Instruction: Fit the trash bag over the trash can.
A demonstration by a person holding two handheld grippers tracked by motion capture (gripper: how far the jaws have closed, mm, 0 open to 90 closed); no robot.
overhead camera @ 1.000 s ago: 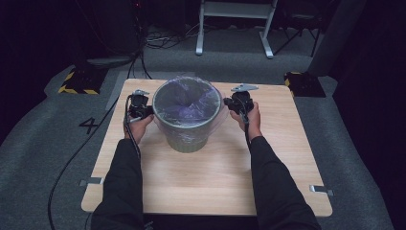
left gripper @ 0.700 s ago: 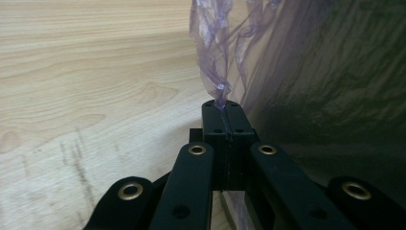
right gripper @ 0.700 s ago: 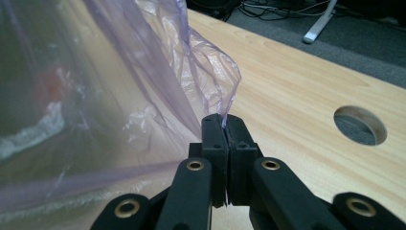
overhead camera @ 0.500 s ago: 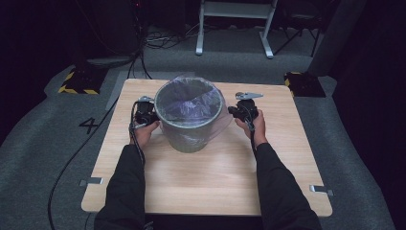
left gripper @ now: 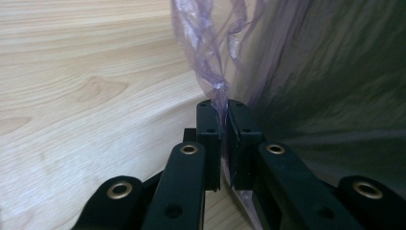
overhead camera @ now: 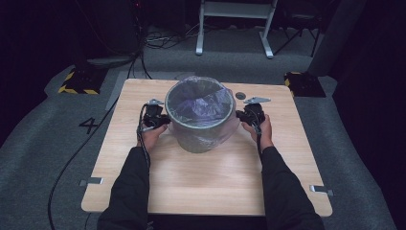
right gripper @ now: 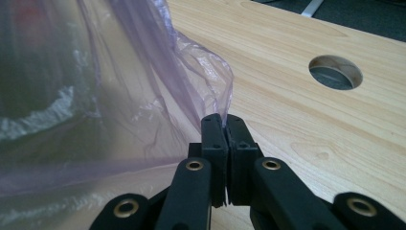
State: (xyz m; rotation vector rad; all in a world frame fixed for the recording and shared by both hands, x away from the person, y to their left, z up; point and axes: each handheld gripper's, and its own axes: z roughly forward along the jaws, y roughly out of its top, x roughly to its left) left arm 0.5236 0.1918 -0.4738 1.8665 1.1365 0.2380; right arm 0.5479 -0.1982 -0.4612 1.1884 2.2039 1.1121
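Two claws, left claw [overhead camera: 163, 120] and right claw [overhead camera: 242, 115], each clamped on the purple bag liner [overhead camera: 196, 103] of a bin [overhead camera: 201, 136] standing on the wooden surface [overhead camera: 210, 177].

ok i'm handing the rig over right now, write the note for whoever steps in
Left gripper: shut on the purple bin liner, at the bin's left side.
Right gripper: shut on the liner's film at the bin's right side.
The grey bin stands upright on the wooden table, toward the far side; the liner sits inside, its edge folded over the rim.
Done: the bag is in the bin and over the rim.
Left, probably: pull the overhang down evenly, then release both grippers.
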